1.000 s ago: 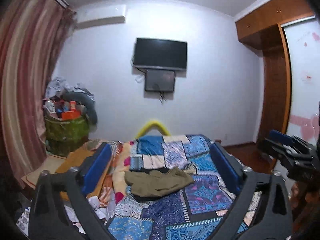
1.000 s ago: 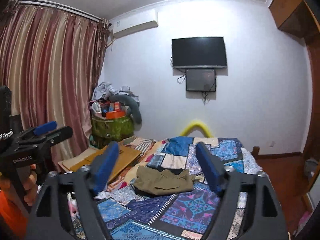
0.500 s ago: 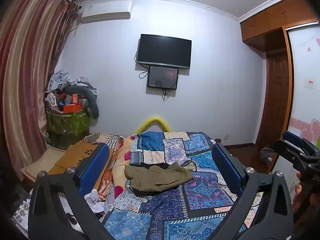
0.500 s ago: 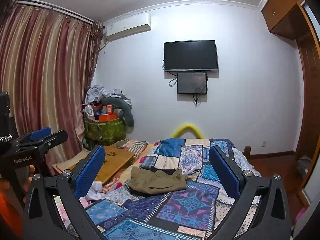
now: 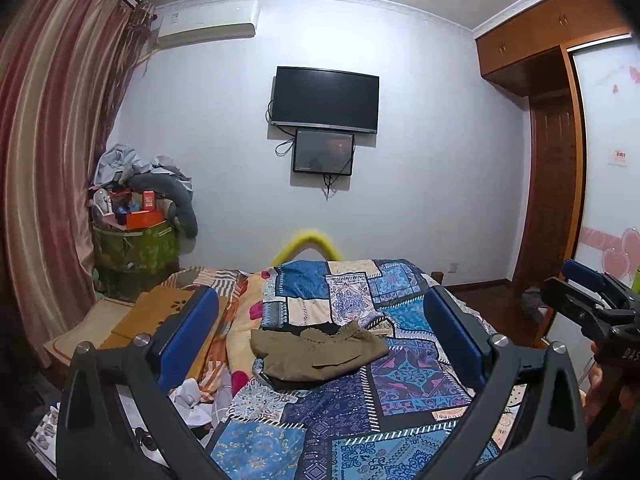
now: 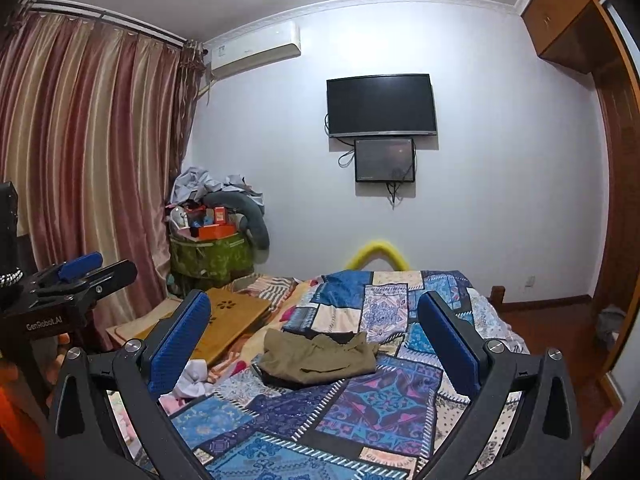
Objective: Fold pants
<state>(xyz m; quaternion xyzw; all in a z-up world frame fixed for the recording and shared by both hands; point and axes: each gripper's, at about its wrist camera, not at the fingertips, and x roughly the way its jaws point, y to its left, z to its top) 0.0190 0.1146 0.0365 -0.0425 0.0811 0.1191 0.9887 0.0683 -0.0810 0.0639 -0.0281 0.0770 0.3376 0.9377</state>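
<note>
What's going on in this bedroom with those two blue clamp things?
A person holds two hand grippers above a bed, getting ready to fold the olive pants lying crumpled on the patchwork quilt. The left gripper and right gripper are both open, and neither touches the pants yet.

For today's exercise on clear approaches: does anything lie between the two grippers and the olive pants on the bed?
Nothing visible does. The olive pants lie crumpled on the patchwork quilt; only bare quilt separates them from the open left gripper and open right gripper.
</note>
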